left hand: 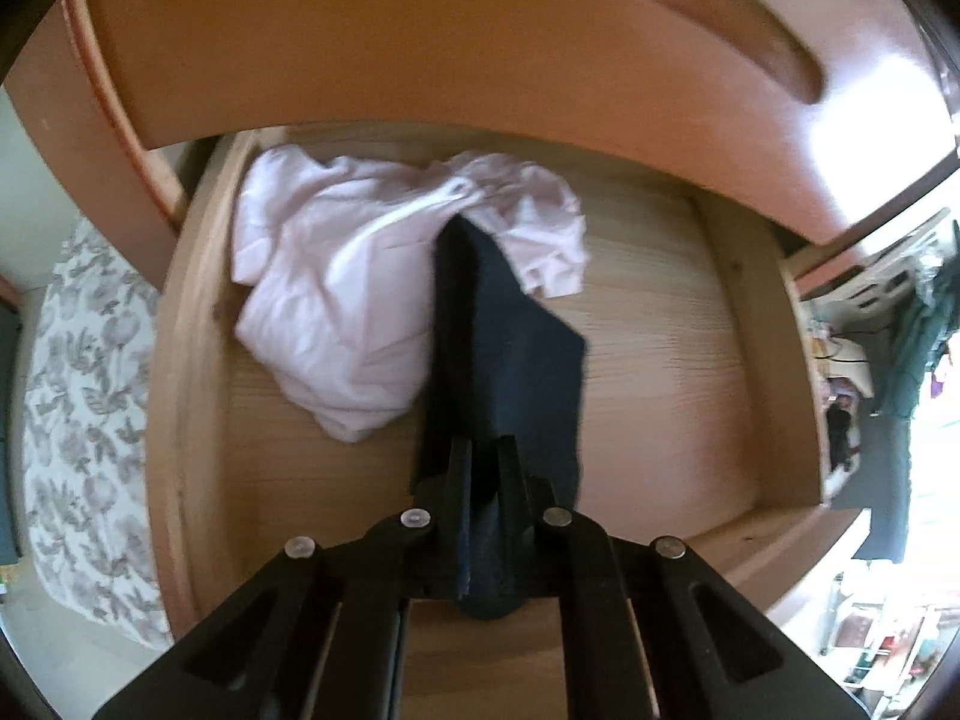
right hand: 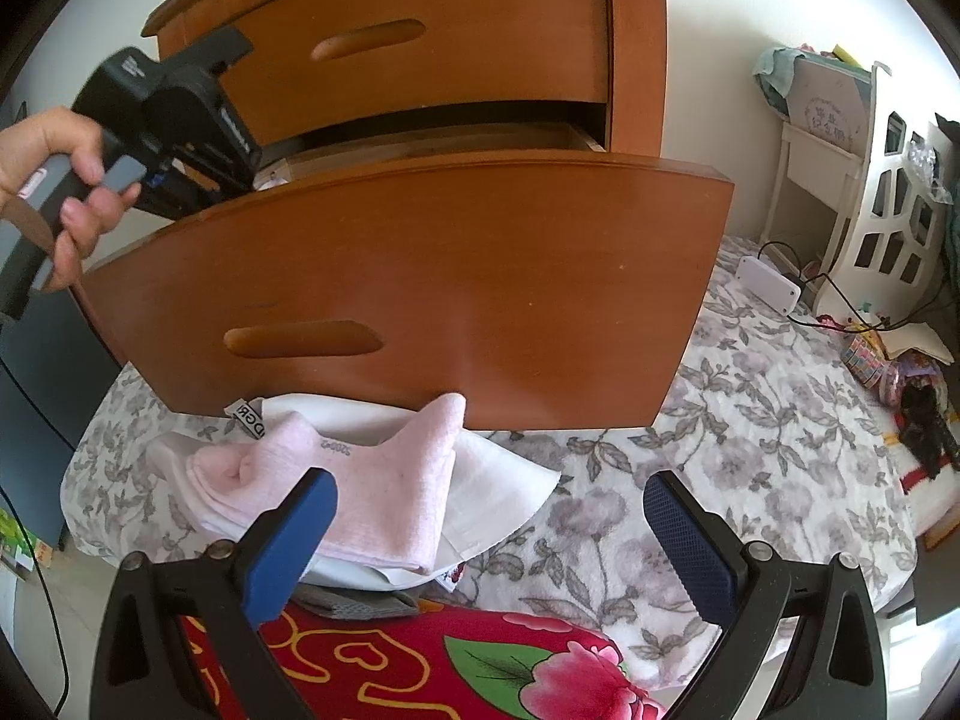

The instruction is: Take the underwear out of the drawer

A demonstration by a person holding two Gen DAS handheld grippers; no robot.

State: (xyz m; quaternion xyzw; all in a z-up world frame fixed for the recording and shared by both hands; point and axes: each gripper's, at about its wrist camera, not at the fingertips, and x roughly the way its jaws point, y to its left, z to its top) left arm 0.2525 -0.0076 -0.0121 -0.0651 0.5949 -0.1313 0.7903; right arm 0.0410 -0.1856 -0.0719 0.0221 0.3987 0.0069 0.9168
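In the left wrist view, my left gripper (left hand: 483,462) points down into the open wooden drawer (left hand: 660,360) and is shut on a dark navy piece of underwear (left hand: 510,348). The cloth runs from between the fingers up toward the drawer's back. A crumpled pale pink garment (left hand: 360,300) lies in the drawer's back left, touching the navy piece. In the right wrist view, my right gripper (right hand: 489,489) stands open with nothing between its blue pads, below the pulled-out drawer front (right hand: 420,288). A hand (right hand: 60,180) holds the left gripper over the drawer, its fingers hidden behind the front.
A shut upper drawer (right hand: 420,30) overhangs the open one. Folded pink and white cloths (right hand: 336,480) lie on the floral bedsheet (right hand: 750,450) under the drawer front, and a red flowered blanket (right hand: 450,660) lies closer. White furniture (right hand: 870,210) and clutter stand at the right.
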